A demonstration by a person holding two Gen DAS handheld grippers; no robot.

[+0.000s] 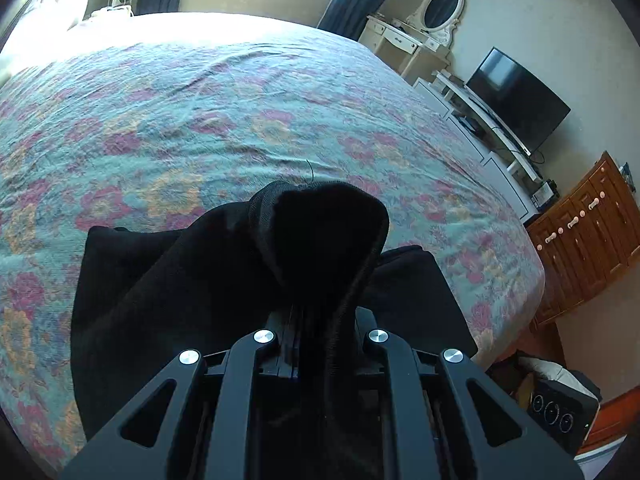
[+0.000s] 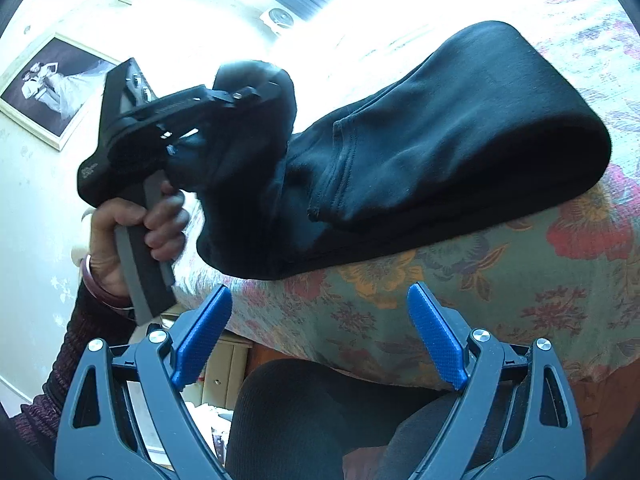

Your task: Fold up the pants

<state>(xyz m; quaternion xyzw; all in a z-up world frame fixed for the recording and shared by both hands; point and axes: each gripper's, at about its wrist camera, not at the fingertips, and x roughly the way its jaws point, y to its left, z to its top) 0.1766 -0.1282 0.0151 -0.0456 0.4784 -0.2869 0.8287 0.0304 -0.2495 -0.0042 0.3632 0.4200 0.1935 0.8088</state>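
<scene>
Clamping a ribbed cuff of the black knit pants, the left claw lifts it off the floral-quilted bed, seemingly to fold it over, while the right claw waits agape, empty.

The pants lie on the bed near its edge, one end lifted in the left tool; the right tool sits before them, apart.

Maroon knit sleeve; red bangle; blue gripper pads.
</scene>
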